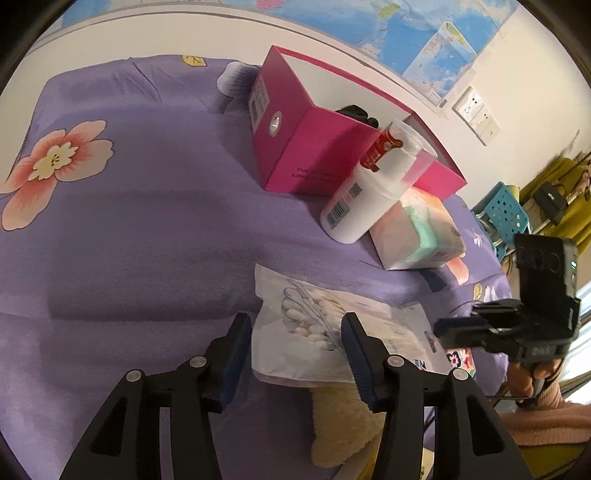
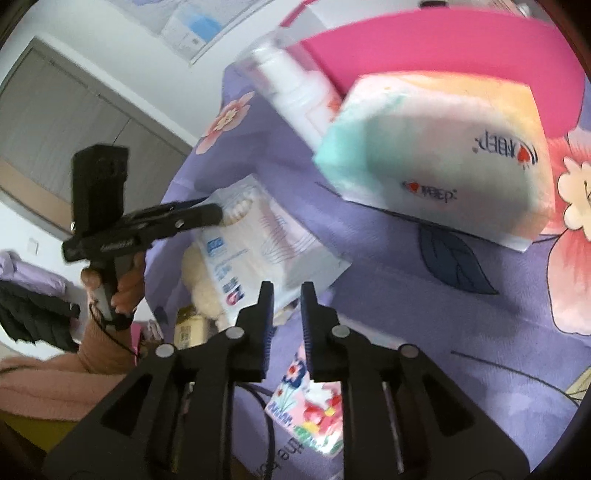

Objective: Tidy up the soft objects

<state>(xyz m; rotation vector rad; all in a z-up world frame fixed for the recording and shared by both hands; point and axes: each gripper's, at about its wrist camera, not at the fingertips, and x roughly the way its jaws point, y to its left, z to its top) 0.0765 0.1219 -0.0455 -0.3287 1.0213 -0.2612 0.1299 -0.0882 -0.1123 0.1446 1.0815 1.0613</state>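
Purple floral bedding (image 1: 155, 229) is covering the work surface, with a white wall and a map (image 1: 424, 33) rising behind it.

1. Swab bag (image 1: 317, 332): lying flat on the bedding near its front edge. In the left wrist view the bag is sitting between the two spread fingers of the left gripper (image 1: 295, 325). That gripper is standing released, its jaws wide apart on either side of the bag; whether the pads are touching the plastic cannot be told.
2. Tissue pack (image 2: 436, 155): lying just behind the swab bag, against the pink box (image 1: 317, 147). It is appearing blurred in the right wrist view.
3. White bottle (image 1: 362, 192): lying tilted, leaning on the tissue pack and on the box front.
4. Pink box: standing open-topped at the rear of the bedding, with a dark item (image 1: 356, 112) showing inside.
5. Plush toy (image 1: 340, 428): cream-coloured, lying partly under the near edge of the swab bag.
6. Floral packet (image 2: 314, 406): lying on the bedding below the right gripper (image 2: 288, 291).
7. Right gripper: hovering beside the corner of the swab bag, jaws parted by a narrow gap and gripping nothing.
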